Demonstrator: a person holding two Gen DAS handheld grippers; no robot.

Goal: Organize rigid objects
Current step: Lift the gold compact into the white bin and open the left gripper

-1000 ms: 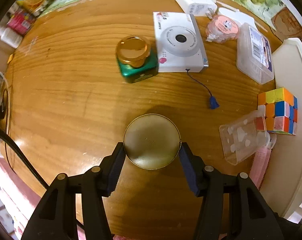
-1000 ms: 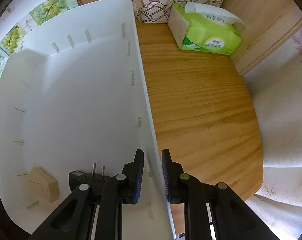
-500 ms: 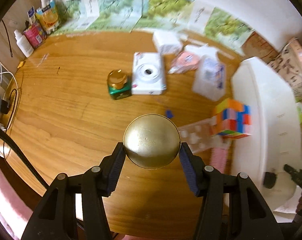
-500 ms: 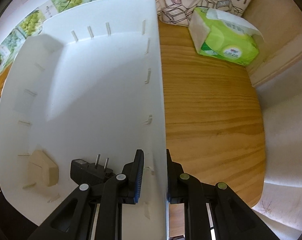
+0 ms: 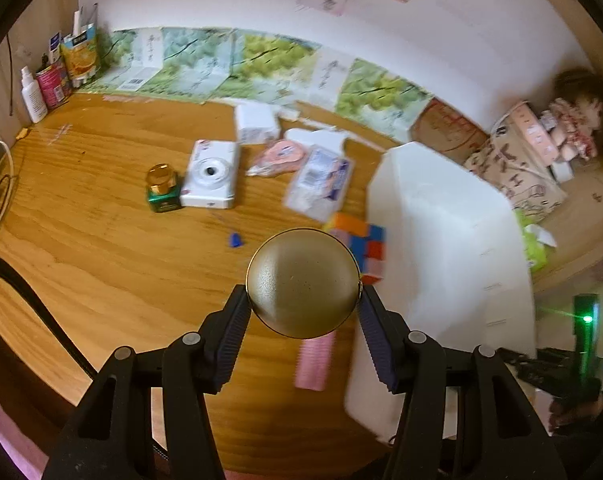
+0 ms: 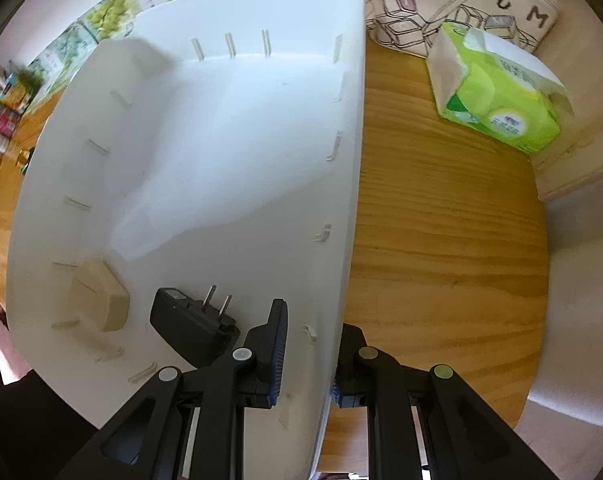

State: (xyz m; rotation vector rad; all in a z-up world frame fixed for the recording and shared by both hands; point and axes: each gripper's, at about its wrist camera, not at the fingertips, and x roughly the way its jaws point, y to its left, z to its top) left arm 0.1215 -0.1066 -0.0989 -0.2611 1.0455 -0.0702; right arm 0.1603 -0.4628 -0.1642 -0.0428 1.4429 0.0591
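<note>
In the left wrist view, the left gripper [image 5: 303,312] still clamps the gold tin [image 5: 303,283] at frame centre, now lifted off the table [image 5: 101,248], with the bin [image 5: 441,240] swung in at right. The right gripper [image 6: 307,356] stays pinched on the bin wall [image 6: 341,240].

Both fisheye views were warm and fairly bright, bowed hard at the dark rims. In the left wrist view the Rubik's cube [image 5: 361,246] and pink comb [image 5: 314,362] smeared with motion blur, while the gold ball [image 5: 303,282] stayed sharp with a soft sheen. A green lens flare [image 5: 587,318] glowed at right. The white bin [image 6: 221,160] held a soft diagonal shadow.
</note>
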